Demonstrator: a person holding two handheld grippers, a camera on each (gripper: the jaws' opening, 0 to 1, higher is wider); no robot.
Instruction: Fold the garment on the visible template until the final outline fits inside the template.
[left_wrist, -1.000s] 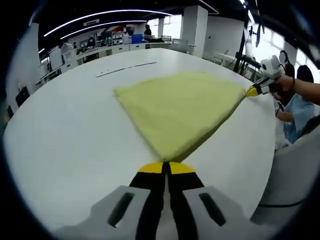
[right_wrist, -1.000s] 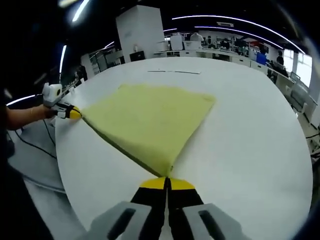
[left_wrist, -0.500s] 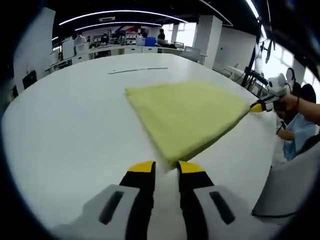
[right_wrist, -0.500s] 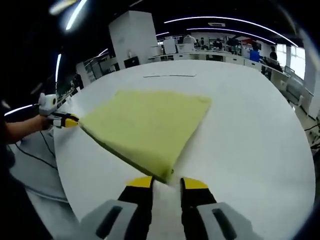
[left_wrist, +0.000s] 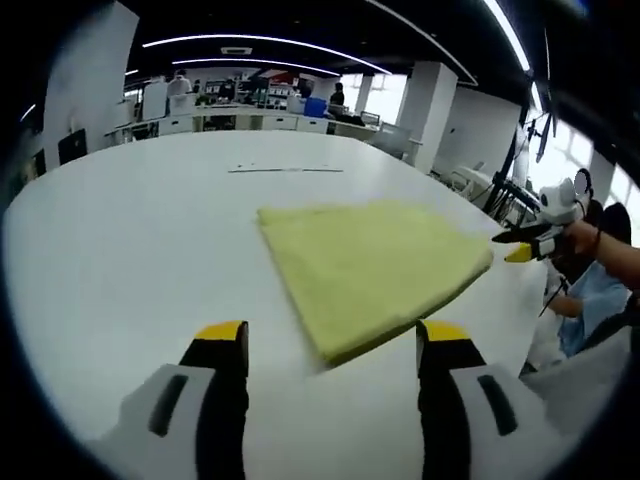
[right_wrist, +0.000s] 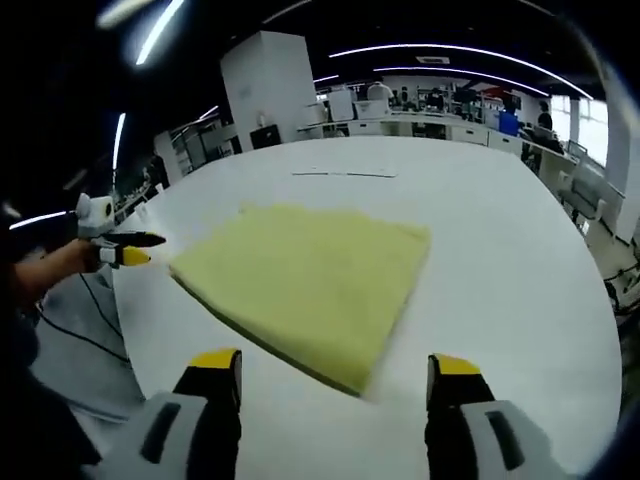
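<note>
Folded yellow garment (left_wrist: 372, 268) lies flat on the white table (left_wrist: 120, 240), both grippers off it

In the left gripper view the left gripper (left_wrist: 334, 345) has its jaws spread wide and empty, the garment's near corner between them; the right gripper (left_wrist: 520, 250) hovers just past the far corner, jaws parted. In the right gripper view the right gripper (right_wrist: 332, 372) is likewise wide and empty, the left gripper (right_wrist: 128, 250) beside the table edge

A lab or open-plan office: a big white table (left_wrist: 120, 230), long ceiling light strips (left_wrist: 250, 42), rows of desks (right_wrist: 440, 125) with people, white pillars (right_wrist: 262, 75) and windows (left_wrist: 390, 95).
</note>
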